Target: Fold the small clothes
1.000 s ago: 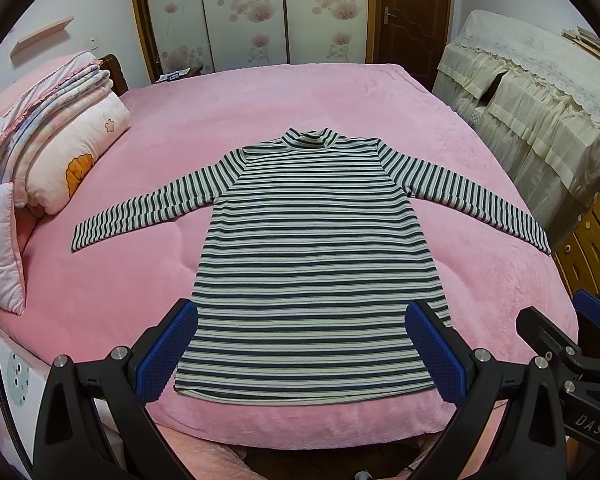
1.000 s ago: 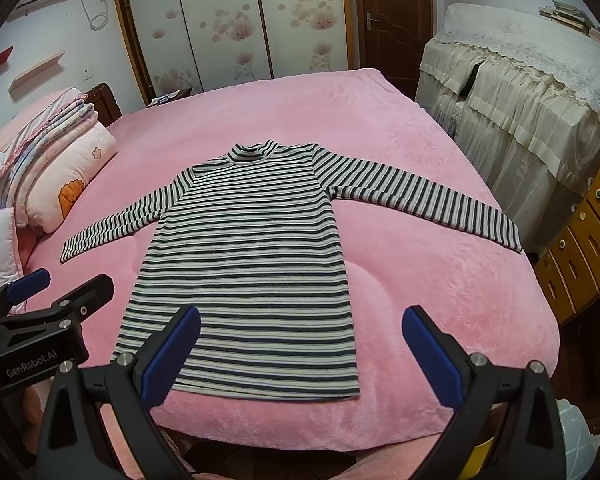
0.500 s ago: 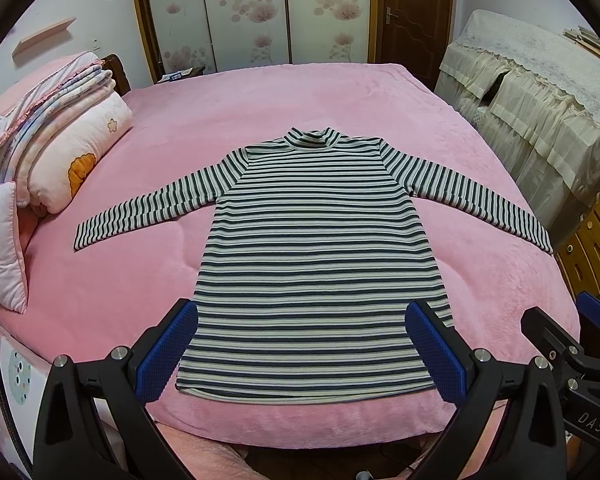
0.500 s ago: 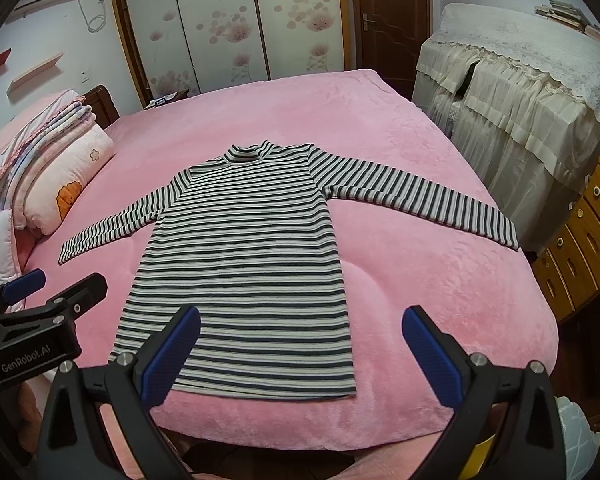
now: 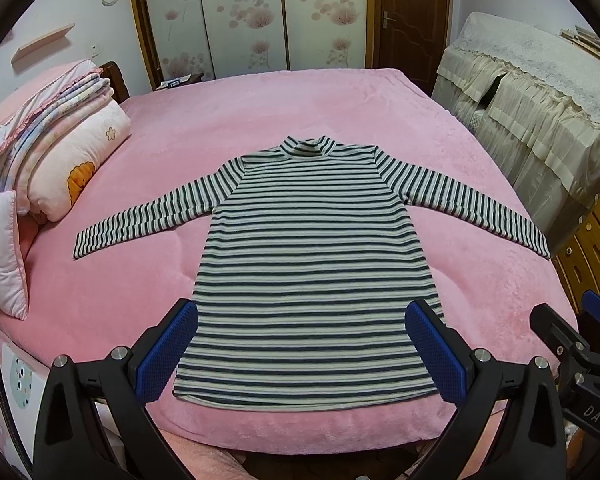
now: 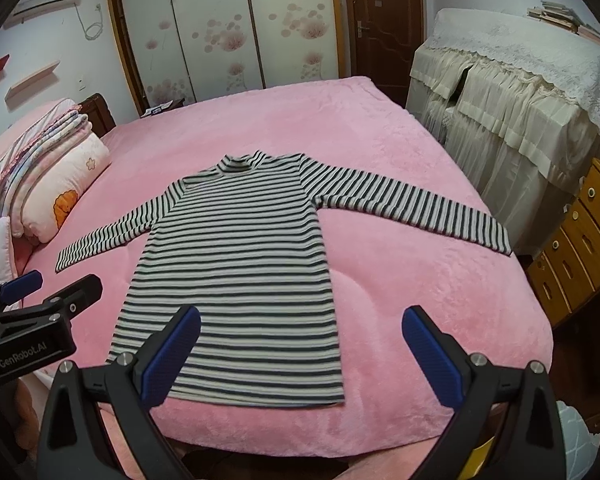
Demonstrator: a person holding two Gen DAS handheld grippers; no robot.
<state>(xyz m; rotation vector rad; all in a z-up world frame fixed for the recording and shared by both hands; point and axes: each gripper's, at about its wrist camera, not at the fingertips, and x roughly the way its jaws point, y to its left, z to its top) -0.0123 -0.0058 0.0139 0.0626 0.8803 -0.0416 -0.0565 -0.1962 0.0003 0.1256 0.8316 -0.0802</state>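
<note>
A black-and-white striped long-sleeved top (image 5: 312, 264) (image 6: 236, 264) lies flat on the pink bed, collar away from me, both sleeves spread out sideways. My left gripper (image 5: 302, 350) hovers wide open above the hem, holding nothing, its blue pads on either side of the top's lower body. My right gripper (image 6: 300, 352) is also wide open and empty, above the hem's right corner and the bare bedspread beside it. Each gripper shows at the edge of the other's view.
The pink bedspread (image 5: 260, 120) stretches far behind the top. Folded quilts and pillows (image 5: 56, 160) pile up at the left. A lace-covered cabinet (image 5: 540, 92) and wooden drawers (image 6: 580, 240) stand off the bed's right side. Wardrobe doors (image 5: 244, 20) fill the back wall.
Both views have shifted slightly; the top sits a little differently in frame. Both grippers stay wide open and the top has not moved.
</note>
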